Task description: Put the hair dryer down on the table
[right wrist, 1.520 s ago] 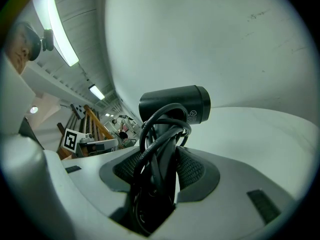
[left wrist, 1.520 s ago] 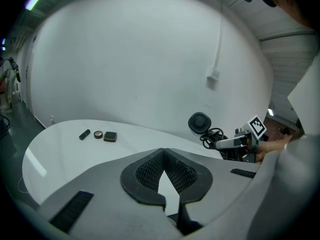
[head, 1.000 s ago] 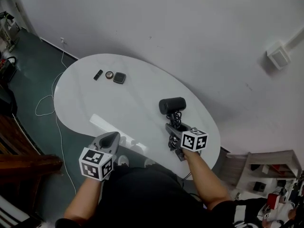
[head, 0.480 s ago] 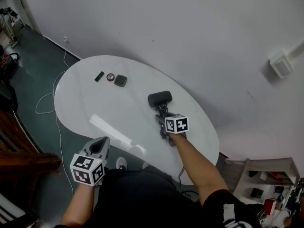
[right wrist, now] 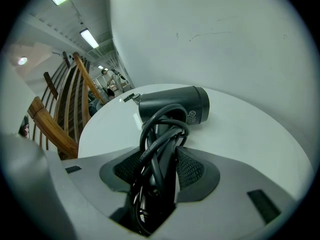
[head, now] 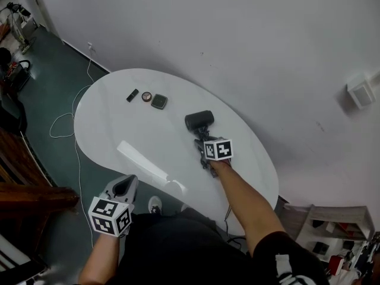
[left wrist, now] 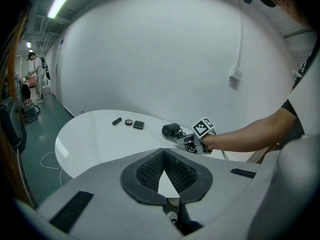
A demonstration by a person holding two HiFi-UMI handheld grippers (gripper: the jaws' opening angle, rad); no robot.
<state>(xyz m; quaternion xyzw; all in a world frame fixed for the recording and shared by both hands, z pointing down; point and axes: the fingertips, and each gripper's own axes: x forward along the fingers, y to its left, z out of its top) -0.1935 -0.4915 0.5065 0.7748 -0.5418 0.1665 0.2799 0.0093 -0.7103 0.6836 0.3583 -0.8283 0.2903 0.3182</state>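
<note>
My right gripper (head: 206, 142) is shut on the handle of a black hair dryer (head: 199, 120), whose cord is looped round the handle. The barrel (right wrist: 175, 104) lies sideways, low over the white oval table (head: 130, 129), towards its right half. I cannot tell whether it touches the top. My left gripper (head: 123, 186) hangs off the table's near edge, at the lower left of the head view. Its jaws meet at the tips with nothing between them (left wrist: 163, 151). The left gripper view also shows the hair dryer (left wrist: 171, 130) on the far side of the table (left wrist: 95, 139).
At the table's far left end lie a small black stick (head: 132, 95), a round disc (head: 146, 97) and a dark square case (head: 158, 102). A white cable (head: 62, 123) trails on the floor at left. Wooden furniture (head: 24, 183) stands lower left and shelves (head: 332, 218) lower right.
My right gripper has carried the hair dryer farther in over the table and lower. The left gripper has drawn back a little from the table's edge.
</note>
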